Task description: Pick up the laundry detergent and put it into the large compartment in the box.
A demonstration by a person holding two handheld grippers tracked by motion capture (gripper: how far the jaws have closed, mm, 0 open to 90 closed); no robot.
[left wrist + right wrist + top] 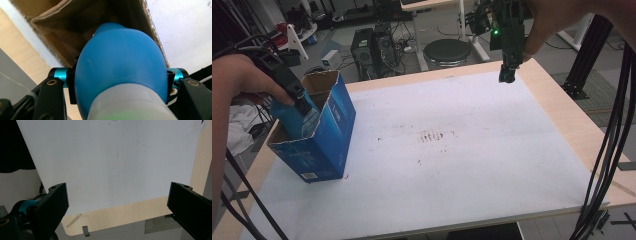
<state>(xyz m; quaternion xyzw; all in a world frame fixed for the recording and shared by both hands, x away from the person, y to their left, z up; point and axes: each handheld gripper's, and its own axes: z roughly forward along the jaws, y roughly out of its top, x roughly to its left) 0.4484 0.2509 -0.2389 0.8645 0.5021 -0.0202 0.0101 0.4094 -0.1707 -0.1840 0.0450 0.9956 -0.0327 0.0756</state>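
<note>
With my left tool (303, 106) clamped on the soft blue rubber bulb (120, 67) inside the open blue cardboard box (333, 131) at nine o'clock on the counter (472, 150), I should lower straight, clear of the torn rim, while my right tool (508, 74) hangs wide and empty at one o'clock.

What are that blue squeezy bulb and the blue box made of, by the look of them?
Blue bulb: probably soft rubber or silicone, matte and smooth, with a faint moulded seam; its pale grey collar looks like ribbed plastic. Blue box: cardboard, printed glossy blue outside, raw brown inside, with ragged torn edges at the open top.
</note>
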